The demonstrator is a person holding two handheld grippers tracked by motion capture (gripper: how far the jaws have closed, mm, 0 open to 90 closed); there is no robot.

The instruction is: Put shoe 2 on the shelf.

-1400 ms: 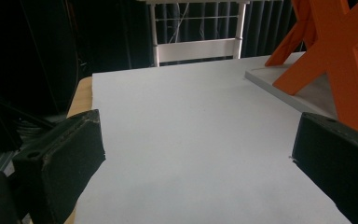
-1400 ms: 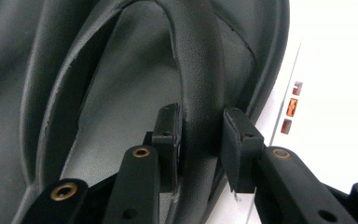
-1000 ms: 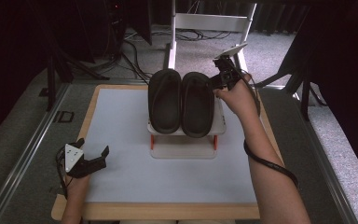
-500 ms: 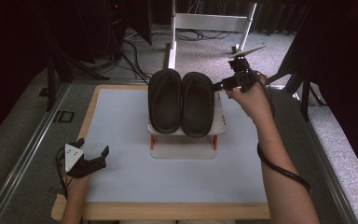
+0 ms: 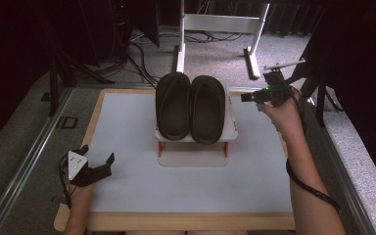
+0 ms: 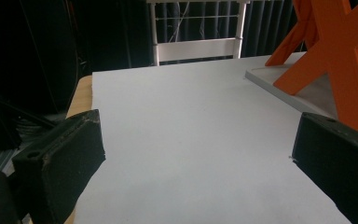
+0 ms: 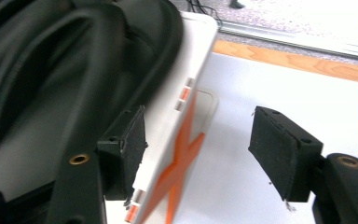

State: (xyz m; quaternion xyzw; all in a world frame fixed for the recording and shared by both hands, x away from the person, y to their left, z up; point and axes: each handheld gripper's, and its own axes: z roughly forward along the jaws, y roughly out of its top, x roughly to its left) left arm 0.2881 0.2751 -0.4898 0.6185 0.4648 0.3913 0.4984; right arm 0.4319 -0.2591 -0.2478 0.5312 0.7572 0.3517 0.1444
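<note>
Two black slippers, the left one (image 5: 173, 105) and the right one (image 5: 207, 107), lie side by side on a white rack (image 5: 231, 128) with orange legs (image 7: 177, 172). My right gripper (image 5: 247, 97) hovers just right of the rack's right edge, pointing at it. Its jaws have just been opening and grip nothing. In the right gripper view the gripper (image 7: 198, 144) frames the rack's edge (image 7: 186, 60), with a slipper (image 7: 51, 60) beyond it. My left gripper (image 5: 98, 152) rests open at the table's front left. In its own view, the jaws of the left gripper (image 6: 196, 154) stand wide over bare tabletop.
The rack's base plate (image 5: 191, 157) sits mid-table on the white mat (image 5: 127, 122). One orange leg (image 6: 335, 51) stands at the right of the left gripper view. A white frame (image 5: 220, 24) stands on the floor behind the table. Cables trail from both grippers.
My right gripper has drawn away to the right from the right slipper's edge, and its jaws stand wider. The left gripper has not moved.
</note>
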